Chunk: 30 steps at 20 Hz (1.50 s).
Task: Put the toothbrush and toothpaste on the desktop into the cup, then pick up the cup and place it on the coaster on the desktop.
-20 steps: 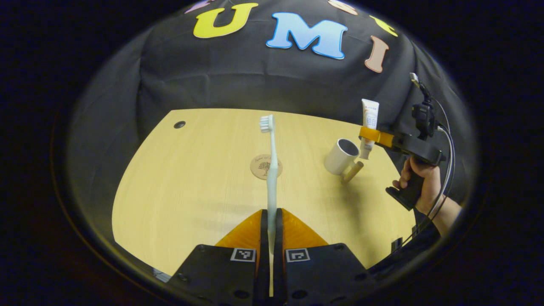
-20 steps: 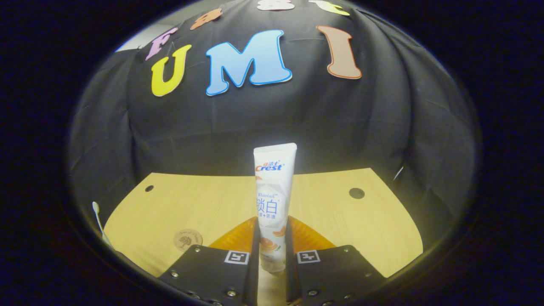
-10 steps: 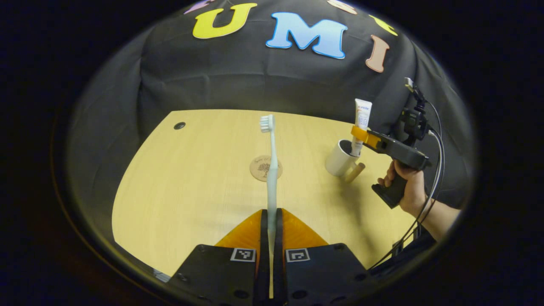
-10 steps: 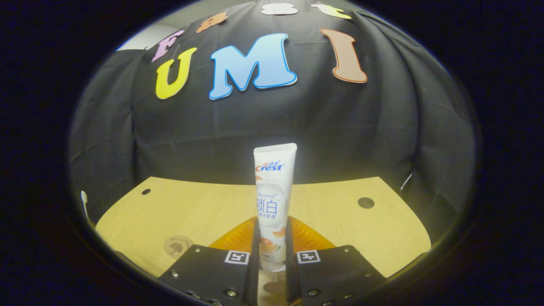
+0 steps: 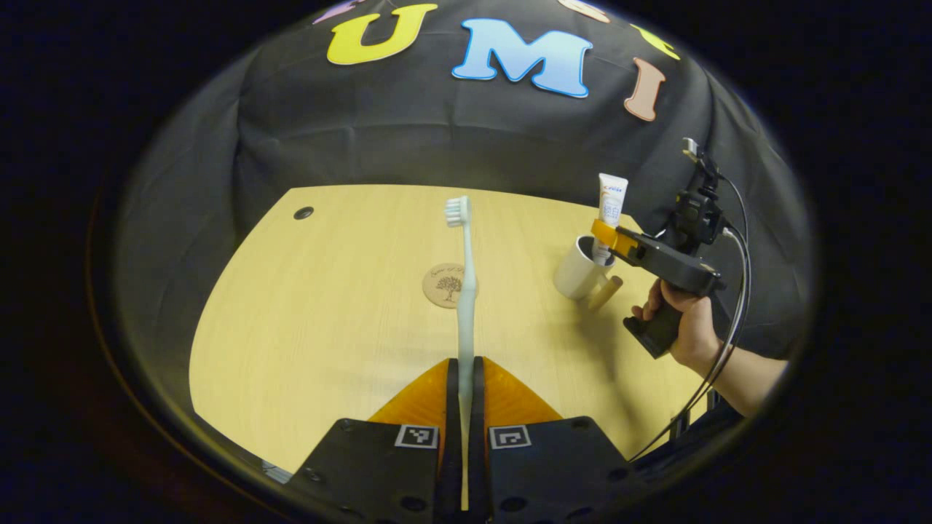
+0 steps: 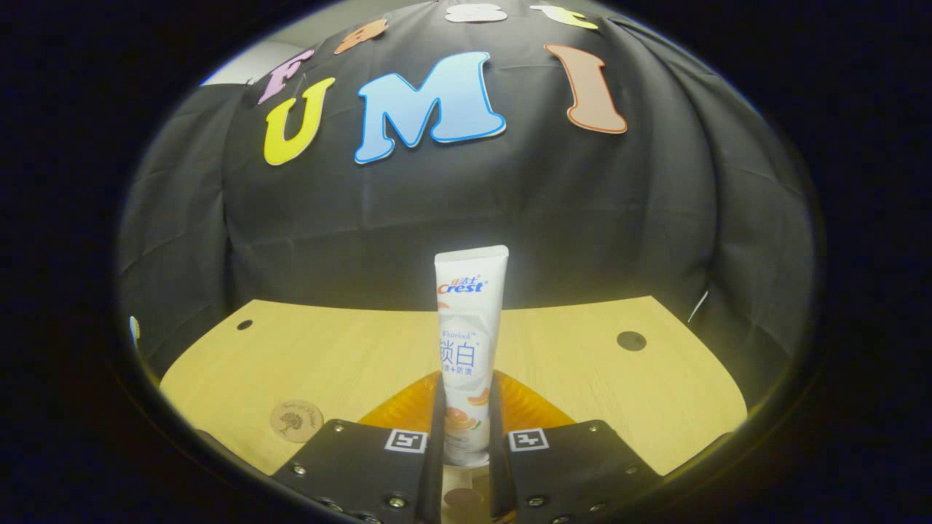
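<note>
Right tool (image 5: 601, 234) clamped on toothpaste (image 6: 466, 349), upright, lower end dipping into cup (image 5: 577, 271); not released. Left tool (image 5: 463, 397) clamped on toothbrush (image 5: 463, 291), upright, well apart from cup. Cup on tabletop (image 5: 320, 320) beside coaster (image 5: 444, 285). Nothing finished yet; both drops, cup move remain.

wooden desktop (image 5: 306, 320), two round holes (image 6: 631, 340)

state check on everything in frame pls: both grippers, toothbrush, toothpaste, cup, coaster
left gripper: shut on toothbrush
toothbrush: held upright, bristles up
right gripper: shut on toothpaste
toothpaste: upright, lower end dipping into the cup mouth
cup: upright on desk, off the coaster
coaster: flat on desk, bare
</note>
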Tool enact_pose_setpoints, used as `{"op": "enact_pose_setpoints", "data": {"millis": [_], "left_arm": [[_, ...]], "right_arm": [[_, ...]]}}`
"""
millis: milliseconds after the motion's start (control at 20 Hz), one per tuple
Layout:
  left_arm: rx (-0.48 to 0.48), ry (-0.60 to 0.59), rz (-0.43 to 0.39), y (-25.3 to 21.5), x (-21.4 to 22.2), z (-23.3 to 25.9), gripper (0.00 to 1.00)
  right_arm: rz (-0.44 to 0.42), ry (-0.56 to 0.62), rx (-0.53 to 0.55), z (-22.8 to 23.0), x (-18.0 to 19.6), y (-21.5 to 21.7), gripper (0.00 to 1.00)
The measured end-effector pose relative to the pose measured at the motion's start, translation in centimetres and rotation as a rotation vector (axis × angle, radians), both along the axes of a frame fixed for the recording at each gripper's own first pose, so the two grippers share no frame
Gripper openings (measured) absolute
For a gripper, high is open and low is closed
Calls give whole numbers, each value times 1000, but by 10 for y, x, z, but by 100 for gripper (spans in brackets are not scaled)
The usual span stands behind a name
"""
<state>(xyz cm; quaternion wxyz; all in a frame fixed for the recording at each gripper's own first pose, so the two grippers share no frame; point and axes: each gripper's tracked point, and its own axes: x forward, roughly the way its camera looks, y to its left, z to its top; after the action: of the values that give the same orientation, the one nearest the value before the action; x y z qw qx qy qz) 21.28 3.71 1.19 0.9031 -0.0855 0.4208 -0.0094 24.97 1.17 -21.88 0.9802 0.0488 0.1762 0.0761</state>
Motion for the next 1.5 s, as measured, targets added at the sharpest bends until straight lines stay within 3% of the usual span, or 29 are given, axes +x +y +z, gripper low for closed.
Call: {"op": "enact_pose_setpoints", "data": {"millis": [400,450,550,700,1500], "left_arm": [[-14,23,-4,-2,-1,2,12],[-15,25,-4,0,0,4,12],[-14,28,-6,-3,0,4,11],[-14,31,-11,-4,1,3,11],[-13,2,-48,-25,18,2,12]], "right_arm": [[10,36,2,-18,-1,4,33],[12,38,2,-19,-1,6,40],[18,46,-7,-24,-4,8,32],[16,40,-9,-21,-6,8,41],[-35,11,-31,-11,2,-9,39]]}}
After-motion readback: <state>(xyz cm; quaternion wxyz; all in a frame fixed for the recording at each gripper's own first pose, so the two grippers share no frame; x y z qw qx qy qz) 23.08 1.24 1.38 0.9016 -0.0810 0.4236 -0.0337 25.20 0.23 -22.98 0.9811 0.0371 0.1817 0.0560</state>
